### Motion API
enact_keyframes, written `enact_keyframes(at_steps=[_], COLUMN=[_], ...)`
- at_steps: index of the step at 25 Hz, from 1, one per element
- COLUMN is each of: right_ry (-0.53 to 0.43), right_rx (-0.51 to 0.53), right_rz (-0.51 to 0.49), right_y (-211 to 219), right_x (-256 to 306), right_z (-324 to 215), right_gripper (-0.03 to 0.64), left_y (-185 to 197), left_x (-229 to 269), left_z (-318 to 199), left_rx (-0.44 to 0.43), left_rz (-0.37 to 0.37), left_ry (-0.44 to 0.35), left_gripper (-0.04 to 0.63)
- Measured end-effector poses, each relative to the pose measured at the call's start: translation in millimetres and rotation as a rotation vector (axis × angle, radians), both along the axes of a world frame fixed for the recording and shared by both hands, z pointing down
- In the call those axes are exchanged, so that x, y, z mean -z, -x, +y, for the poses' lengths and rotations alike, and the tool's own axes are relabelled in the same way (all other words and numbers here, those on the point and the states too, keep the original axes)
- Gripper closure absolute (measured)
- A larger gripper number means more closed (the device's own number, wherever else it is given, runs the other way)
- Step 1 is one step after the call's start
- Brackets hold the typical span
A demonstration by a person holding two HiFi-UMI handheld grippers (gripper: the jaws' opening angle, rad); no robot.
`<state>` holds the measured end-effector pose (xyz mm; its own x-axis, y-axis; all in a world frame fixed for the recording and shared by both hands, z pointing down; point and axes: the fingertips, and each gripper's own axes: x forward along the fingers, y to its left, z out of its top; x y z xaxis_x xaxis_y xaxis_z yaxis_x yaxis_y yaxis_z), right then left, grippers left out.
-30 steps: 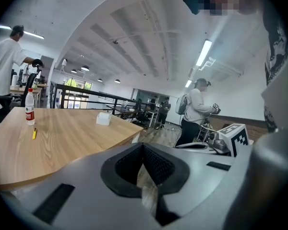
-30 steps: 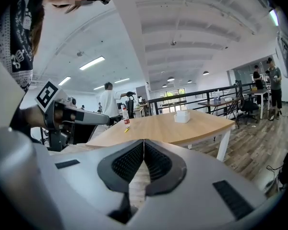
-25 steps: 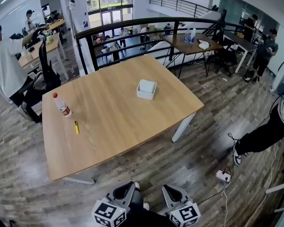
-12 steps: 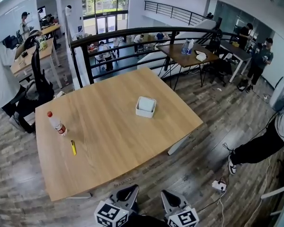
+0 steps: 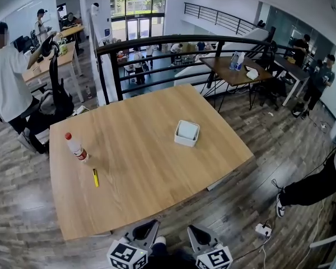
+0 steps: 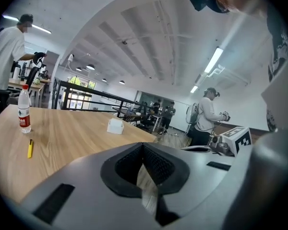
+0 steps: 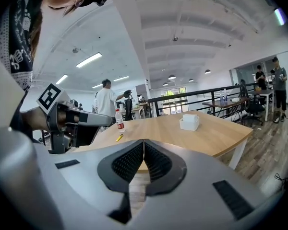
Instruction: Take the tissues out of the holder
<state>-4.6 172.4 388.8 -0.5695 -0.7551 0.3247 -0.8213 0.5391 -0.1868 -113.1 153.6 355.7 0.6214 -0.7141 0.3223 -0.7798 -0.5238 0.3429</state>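
**Head view.** Both my grippers sit at the bottom edge, short of the counter (image 5: 145, 172): the left gripper (image 5: 149, 226) and the right gripper (image 5: 195, 230), each carrying its black-and-white marker cube. The holder (image 5: 187, 133) stands well ahead of both sets of jaws, about in line with the right ones. It is white and boxy, and close to square from above, so I cannot give it a long axis. Its opening faces up and pale tissues (image 5: 187, 130) fill it. A bottle (image 5: 75, 147) stands upright, ahead and far to the left of my left jaws. It has a red cap and a red label, but the print is too small to read. A yellow pen (image 5: 95, 177) lies near it on my side, its long axis running away from the jaws.

**Left gripper view.** The jaws are closed, pads meeting, with nothing between them. The holder (image 6: 115, 125) is far ahead, a little left of the jaw line. The bottle (image 6: 23, 115) and pen (image 6: 30, 148) are far to the left.

**Right gripper view.** The jaws are closed and empty. The holder (image 7: 189, 121) is ahead and to the right of the jaws, well apart from them. The tissues (image 7: 189, 117) show as a white block just above its rim. The bottle (image 7: 119, 119) and pen (image 7: 119, 137) are ahead and slightly left.
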Motion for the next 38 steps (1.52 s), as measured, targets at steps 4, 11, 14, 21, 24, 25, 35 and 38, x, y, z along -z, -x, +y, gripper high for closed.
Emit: enact_keyframes(at_steps=[4,11,14,21,24,25,35,38], right_ry=[-0.009,-0.031,-0.039,-0.034,-0.027,-0.027,-0.009,0.003], right_rx=[0.025,0.051,0.057,0.084,0.113,0.125,0.164,0.153], right_rz=[-0.019,-0.033,-0.038,-0.021,-0.007,-0.007,-0.016,-0.026], right_y=[6,-1,-13,-45,-55,-57,-94,-103], right_x=[1,8,11,18,15,13,14,10], right_z=[-9,-24,-34,-52,-54,-55,-74,-75], right_gripper=[0.606,0.605,0.605,0.605,0.606,0.606,0.606,0.606], left_y=[5,-9,-23,-41,-35,-30,3,-3], left_x=[-2,0,4,11,14,14,17,16], left_z=[-3,-15,-24,-41,-44,-45,-49,-50], left_rx=[0.027,0.032,0.034,0.102,0.165,0.187,0.402,0.403], left_rz=[-0.007,-0.014,-0.008,0.011,0.002,-0.007,-0.075,-0.087], left_ry=[0.001,-0.002,-0.010,-0.031,-0.048,-0.052,-0.035,-0.017], left_gripper=[0.589,0.589,0.589,0.589,0.589,0.589,0.591,0.589])
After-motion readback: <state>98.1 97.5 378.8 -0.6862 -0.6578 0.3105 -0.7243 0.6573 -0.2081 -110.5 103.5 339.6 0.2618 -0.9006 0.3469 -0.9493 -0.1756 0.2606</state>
